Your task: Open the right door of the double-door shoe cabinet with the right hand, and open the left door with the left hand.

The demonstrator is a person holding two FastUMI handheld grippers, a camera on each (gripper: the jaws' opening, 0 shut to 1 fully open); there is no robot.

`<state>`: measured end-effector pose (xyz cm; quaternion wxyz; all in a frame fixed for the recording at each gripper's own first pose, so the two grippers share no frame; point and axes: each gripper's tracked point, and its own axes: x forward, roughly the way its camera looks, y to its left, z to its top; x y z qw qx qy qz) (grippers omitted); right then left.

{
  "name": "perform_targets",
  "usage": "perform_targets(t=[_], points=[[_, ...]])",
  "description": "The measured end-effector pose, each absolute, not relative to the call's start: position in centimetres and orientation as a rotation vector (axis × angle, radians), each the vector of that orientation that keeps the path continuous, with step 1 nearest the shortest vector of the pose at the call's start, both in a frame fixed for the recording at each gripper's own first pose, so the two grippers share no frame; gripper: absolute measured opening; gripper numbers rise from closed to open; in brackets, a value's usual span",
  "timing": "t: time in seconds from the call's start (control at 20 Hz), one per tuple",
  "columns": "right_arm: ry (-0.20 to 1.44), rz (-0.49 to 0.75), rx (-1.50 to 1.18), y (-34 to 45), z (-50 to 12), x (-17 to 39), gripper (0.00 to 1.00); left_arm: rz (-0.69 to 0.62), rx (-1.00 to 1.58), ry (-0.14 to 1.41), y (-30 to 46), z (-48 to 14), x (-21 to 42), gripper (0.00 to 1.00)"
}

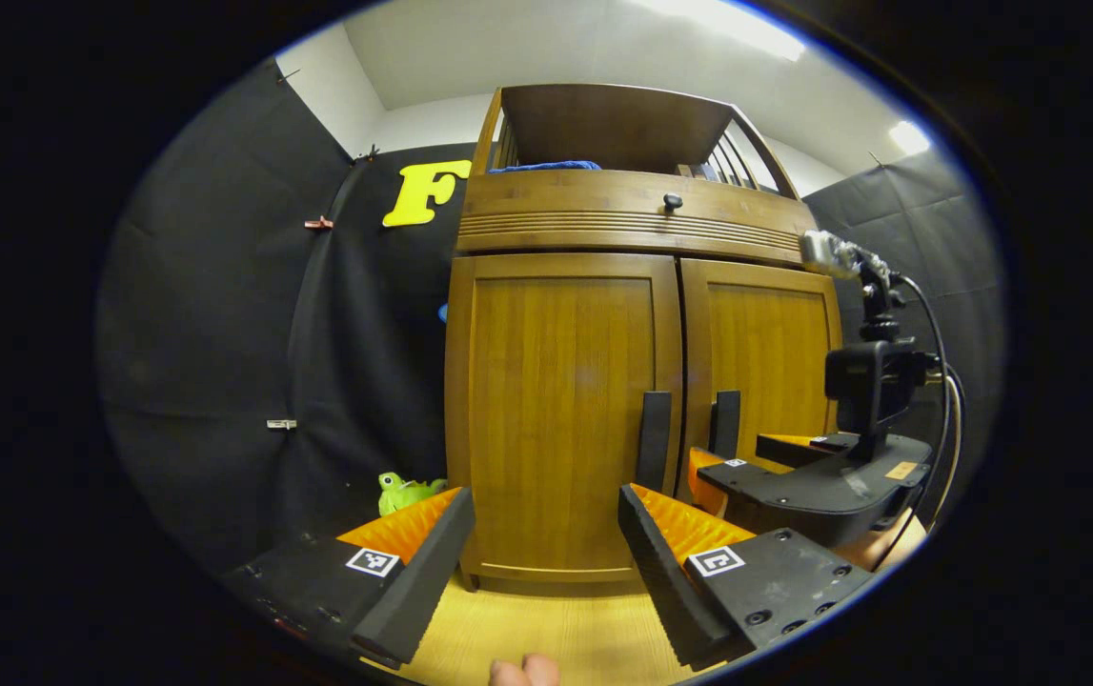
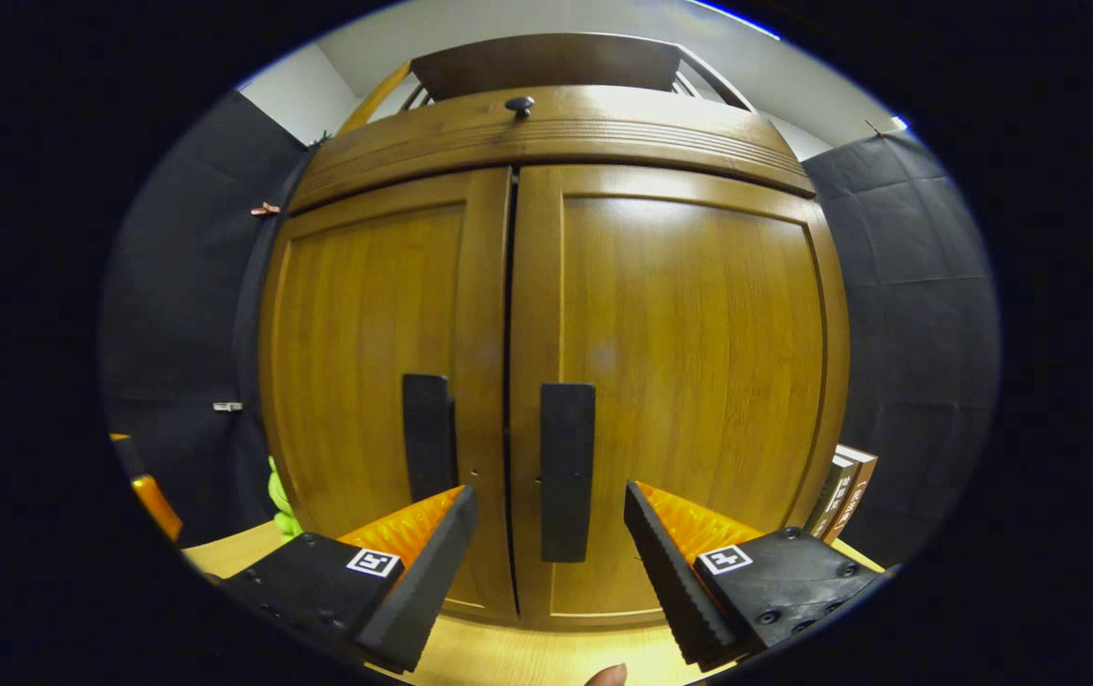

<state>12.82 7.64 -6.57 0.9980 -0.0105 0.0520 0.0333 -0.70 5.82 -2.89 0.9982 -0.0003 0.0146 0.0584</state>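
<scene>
Shoe cabinet (image 2: 556, 314) doors closed – right gripper (image 2: 548, 534) jaws apart astride right handle (image 2: 567, 472), left gripper (image 1: 546, 543) released

The shoe cabinet (image 2: 679, 314) is warm, smooth wood with a soft sheen; its door handles (image 2: 567, 472) look matt. At nine o'clock hangs dull cloth wall (image 1: 212, 314).

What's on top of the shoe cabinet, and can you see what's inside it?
On top of the shoe cabinet a railed wooden shelf holds something blue. Both doors are shut, so the inside is hidden.
</scene>
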Motion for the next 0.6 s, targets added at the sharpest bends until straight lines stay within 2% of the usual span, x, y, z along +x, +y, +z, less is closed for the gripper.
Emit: perform_targets(t=[0.2, 0.25, 0.4, 0.55, 0.6], points=[[0.111, 0.068, 0.027, 7.4, -6.5, 14.6, 1.00, 0.111, -0.001, 0.030, 5.9, -2.9, -0.4, 0.95], [0.096, 0.069, 0.026, 7.5, -6.0, 15.0, 0.80, 0.111, 0.004, 0.033, 5.9, -3.1, -0.2, 0.94], [0.055, 0.071, -0.023, 7.7, -4.6, 15.7, 0.81, 0.108, 0.011, 0.041, 5.6, -3.6, -0.1, 0.93], [0.072, 0.062, -0.014, 7.9, -5.1, 16.7, 0.48, 0.100, 0.007, 0.046, 5.3, -3.8, -0.1, 0.94], [0.080, 0.077, -0.007, 8.2, -5.2, 16.8, 0.43, 0.100, 0.010, 0.046, 5.3, -3.7, -0.3, 0.93]])
